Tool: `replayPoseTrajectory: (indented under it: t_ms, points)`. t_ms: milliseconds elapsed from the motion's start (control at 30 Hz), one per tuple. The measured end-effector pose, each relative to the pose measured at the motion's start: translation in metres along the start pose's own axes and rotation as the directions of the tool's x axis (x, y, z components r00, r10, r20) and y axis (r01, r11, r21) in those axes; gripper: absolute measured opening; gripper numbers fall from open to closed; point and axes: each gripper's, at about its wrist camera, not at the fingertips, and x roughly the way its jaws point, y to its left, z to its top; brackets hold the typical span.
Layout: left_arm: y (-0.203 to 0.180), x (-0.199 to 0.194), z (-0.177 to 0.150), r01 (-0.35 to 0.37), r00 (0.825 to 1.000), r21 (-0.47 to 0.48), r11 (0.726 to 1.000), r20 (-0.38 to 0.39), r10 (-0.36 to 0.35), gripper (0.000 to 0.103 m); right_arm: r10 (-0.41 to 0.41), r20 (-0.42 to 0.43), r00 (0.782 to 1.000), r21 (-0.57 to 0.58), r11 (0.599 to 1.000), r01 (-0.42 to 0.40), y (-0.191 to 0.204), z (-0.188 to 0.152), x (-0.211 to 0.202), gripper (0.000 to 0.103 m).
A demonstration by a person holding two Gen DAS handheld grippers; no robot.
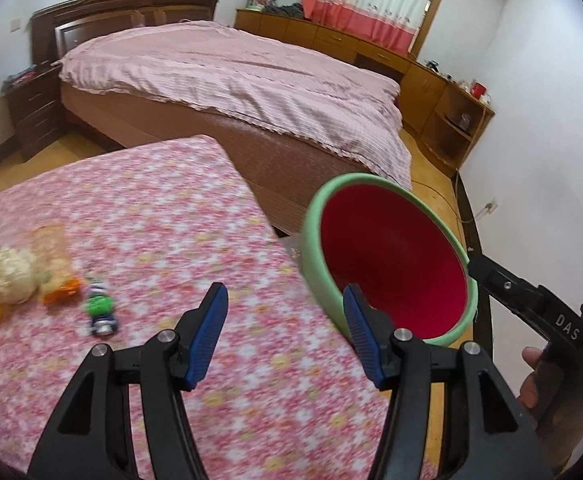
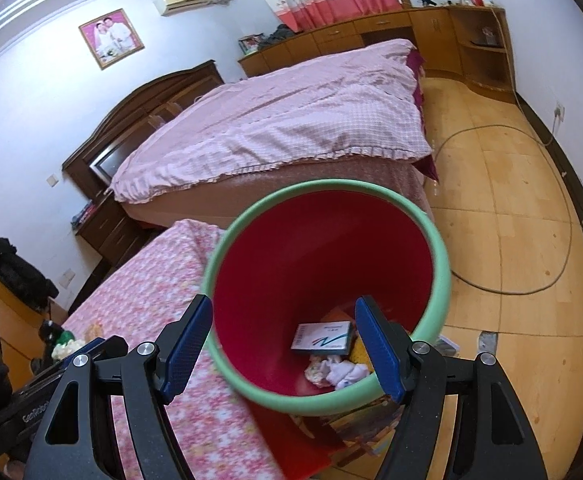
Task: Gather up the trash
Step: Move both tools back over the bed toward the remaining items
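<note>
Fig. Trash bin [image 2: 327, 264], red inside with a pale green rim, tilted, beside the edge of the flowered worktop [image 1: 163, 240]. In its bottom I see a small flat box [image 2: 322, 336] and crumpled white tissue [image 2: 341, 372]. I judge the bin light, stiff plastic with smooth walls, best taken at the rolled rim, where a pad can bear on each face. My right tongs [image 2: 287, 346] stand spread; the right pad overlaps the near rim, but I cannot tell whether it presses or merely sits in front. In the left view, black tongs arrive at the bin's far rim from the right, a hand [image 1: 539, 380] behind them. My left tongs [image 1: 285, 332] are spread and hold nothing, over the worktop just beside the bin. Remaining items, well apart at the worktop's left: an off-white crumpled ball [image 1: 9, 278], a clear cup with an orange base [image 1: 53, 264], a small green wrapped piece [image 1: 100, 311], all blurred. They look light and crushable; I would pinch each across its middle. Beyond lies the bed [image 1: 231, 76]
</note>
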Motion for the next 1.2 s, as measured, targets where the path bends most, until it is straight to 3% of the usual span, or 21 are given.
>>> replayPoseTrajectory:
  t_ms: [633, 1033, 1200]
  points:
    - [0.120, -0.080, -0.011, -0.153, 0.982, -0.153, 0.976, 0.083, 0.167, 0.060, 0.108, -0.061, 0.992, -0.157, 0.981, -0.116, 0.110, -0.019, 0.000, 0.075]
    - [0.216, -0.102, -0.028, -0.272, 0.953, -0.273, 0.923, 0.060, 0.298, 0.060, 0.139, -0.149, 0.979, -0.263, 0.949, -0.175, 0.183, -0.041, 0.031, 0.075]
    - [0.249, -0.096, -0.038, -0.292, 0.948, -0.319, 0.902, 0.026, 0.316, 0.060, 0.136, -0.180, 0.974, -0.291, 0.938, -0.185, 0.207, -0.057, 0.049, 0.075]
